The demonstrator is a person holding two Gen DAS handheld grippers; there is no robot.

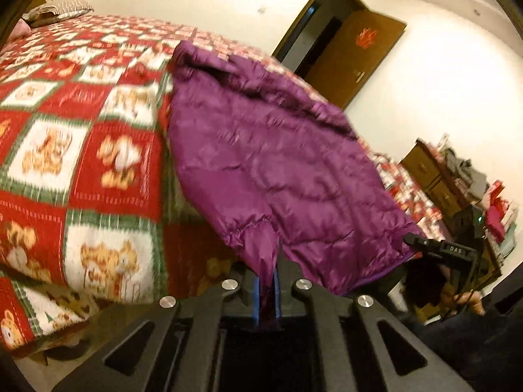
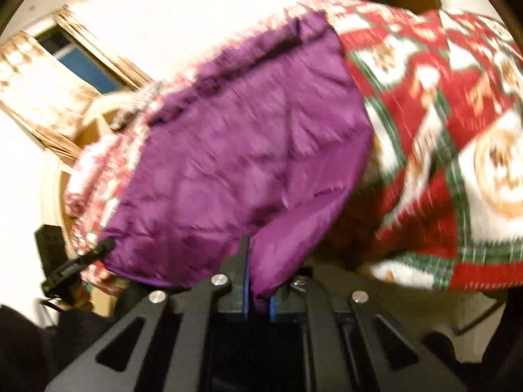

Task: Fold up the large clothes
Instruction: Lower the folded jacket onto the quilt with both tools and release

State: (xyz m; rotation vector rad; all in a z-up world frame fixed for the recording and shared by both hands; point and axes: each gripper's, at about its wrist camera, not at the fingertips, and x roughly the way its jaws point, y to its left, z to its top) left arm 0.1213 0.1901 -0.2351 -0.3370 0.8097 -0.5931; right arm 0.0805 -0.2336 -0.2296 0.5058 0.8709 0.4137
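Note:
A purple quilted jacket [image 1: 261, 150] lies over the near edge of a bed, its far end up on the bedspread. My left gripper [image 1: 268, 281] is shut on the jacket's near hem, which bunches between the blue pads. My right gripper [image 2: 258, 281] is shut on another part of the same hem of the jacket [image 2: 248, 143]. The right gripper also shows in the left wrist view [image 1: 438, 245], pinching the hem's right corner. The left gripper shows in the right wrist view [image 2: 81, 261] at the hem's left corner. Both views are motion-blurred.
A red, white and green teddy-bear bedspread [image 1: 65, 124] covers the bed. A pillow [image 1: 55, 11] lies at its far end. An open brown door [image 1: 346, 45] and a wooden dresser [image 1: 434, 176] with clutter stand to the right. A curtained window [image 2: 75, 62] is on the wall.

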